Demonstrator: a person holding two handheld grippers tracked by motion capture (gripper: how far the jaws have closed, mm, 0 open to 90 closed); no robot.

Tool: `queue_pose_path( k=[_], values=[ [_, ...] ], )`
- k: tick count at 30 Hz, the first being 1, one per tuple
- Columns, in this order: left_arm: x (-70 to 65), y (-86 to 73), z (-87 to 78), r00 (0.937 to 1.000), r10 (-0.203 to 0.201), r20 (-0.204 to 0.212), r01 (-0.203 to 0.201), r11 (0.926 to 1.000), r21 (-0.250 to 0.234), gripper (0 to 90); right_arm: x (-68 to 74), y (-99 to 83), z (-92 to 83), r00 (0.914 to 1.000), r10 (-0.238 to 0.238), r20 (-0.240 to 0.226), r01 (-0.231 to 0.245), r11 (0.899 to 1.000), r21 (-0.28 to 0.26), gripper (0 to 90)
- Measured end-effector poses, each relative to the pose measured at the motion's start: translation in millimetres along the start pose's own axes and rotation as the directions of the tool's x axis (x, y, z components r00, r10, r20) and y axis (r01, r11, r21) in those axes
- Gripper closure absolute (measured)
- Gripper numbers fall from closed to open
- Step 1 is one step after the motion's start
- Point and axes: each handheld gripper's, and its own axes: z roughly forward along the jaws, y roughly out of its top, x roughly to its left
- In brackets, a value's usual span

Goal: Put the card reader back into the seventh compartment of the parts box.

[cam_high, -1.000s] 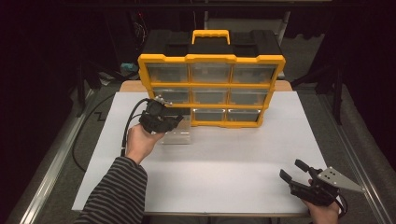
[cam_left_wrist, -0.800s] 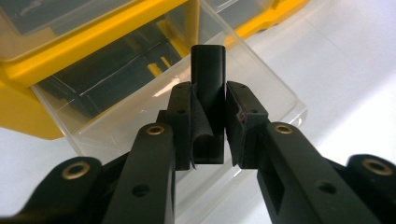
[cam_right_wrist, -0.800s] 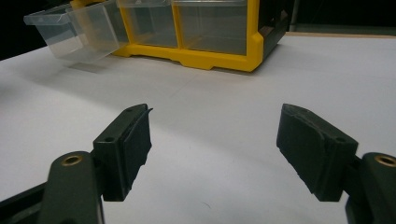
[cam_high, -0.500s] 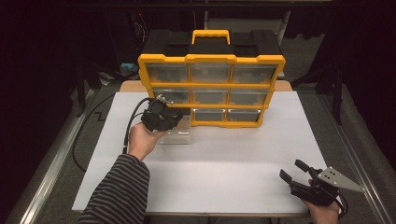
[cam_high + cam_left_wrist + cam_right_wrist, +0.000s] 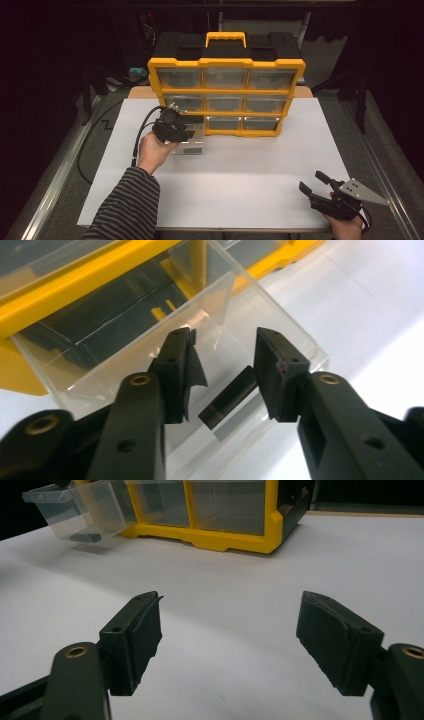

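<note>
Person is wearing a dark sleeve [image 5: 127,207] with thin pale stripes on the left arm. Left gripper [image 5: 225,357] is showing black jaws with brass-coloured rivets and a looping black cable [image 5: 141,131]. Right gripper [image 5: 315,182] is carrying a grey three-cornered plate [image 5: 361,192] dotted with small screws.

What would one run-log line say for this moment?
left tool: just opened above black cylinder | cylinder: in clear drawer | right tool: open, idle

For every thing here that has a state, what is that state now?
Left tongs: open, just been opening, above the drawer.
Right tongs: open, nothing between them.
Clear drawer: pulled out of the organizer.
Black cylinder: lying in the drawer.
Yellow organizer: upright, other drawers closed.
</note>
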Motion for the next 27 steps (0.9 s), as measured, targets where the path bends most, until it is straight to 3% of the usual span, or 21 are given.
queue_pose_path(
  k=[7, 11, 20, 27],
  values=[
    [-14.6, -3.3, -10.6, 0.9997, 0.024, -0.011, -0.024, 0.9989, -0.040, 48.0, -0.2, -0.1, -0.1, 1.0000, 0.000, -0.001, 0.000, 1.000, 0.000, 26.7],
    [-18.4, -9.1, -14.7, 0.9995, 0.029, 0.009, -0.029, 0.9987, -0.043, 43.4, 0.1, -0.3, 0.7, 1.0000, 0.003, -0.002, -0.003, 1.000, 0.001, 26.6],
    [-20.0, -23.7, -21.3, 0.9996, 0.011, 0.026, -0.009, 0.9976, -0.069, 42.8, -0.1, -0.3, 1.4, 1.0000, -0.007, 0.003, 0.007, 1.000, 0.007, 26.7],
    [-26.8, -33.2, -25.3, 0.9987, 0.019, 0.048, -0.015, 0.9966, -0.081, 42.1, 0.1, -0.4, 1.1, 1.0000, -0.009, -0.001, 0.009, 1.000, 0.002, 26.7]
  ],
)
